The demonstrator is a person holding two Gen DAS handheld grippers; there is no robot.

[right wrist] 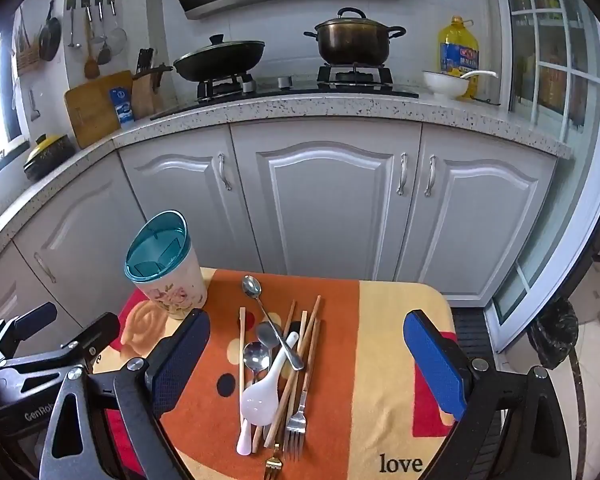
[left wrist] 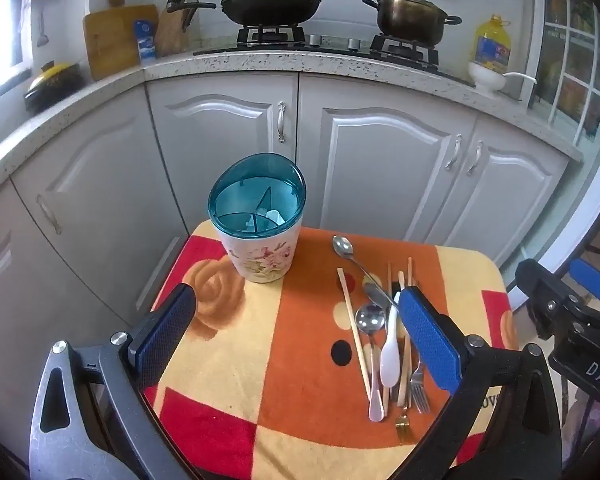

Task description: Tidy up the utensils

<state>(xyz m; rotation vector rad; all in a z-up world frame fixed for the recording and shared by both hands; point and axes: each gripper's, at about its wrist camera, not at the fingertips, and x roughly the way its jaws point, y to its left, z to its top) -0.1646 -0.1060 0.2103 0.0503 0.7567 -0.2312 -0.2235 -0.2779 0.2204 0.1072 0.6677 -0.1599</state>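
1. Steel, wood and plastic utensils point(right wrist: 276, 368): piled on the counter point(right wrist: 384, 344), 4 o'clock of the holder point(right wrist: 166, 268); light, stiff, slippery; grip mid-handle.
2. Left gripper point(left wrist: 296, 328), right gripper point(right wrist: 308, 364): fingers wide apart, nothing held.

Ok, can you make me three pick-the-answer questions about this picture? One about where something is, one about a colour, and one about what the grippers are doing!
1. Where is the holder from the utensil pile?
A left
B right
C on top

2. What colour is the holder's rim?
A red
B teal
C yellow

3. The right hand-held gripper is:
A shut on a fork
B open, holding nothing
C inside the holder

Answers:
1 A, the holder stands at the cloth's left corner.
2 B, the rim is see-through teal.
3 B, its fingers are wide apart over the pile.
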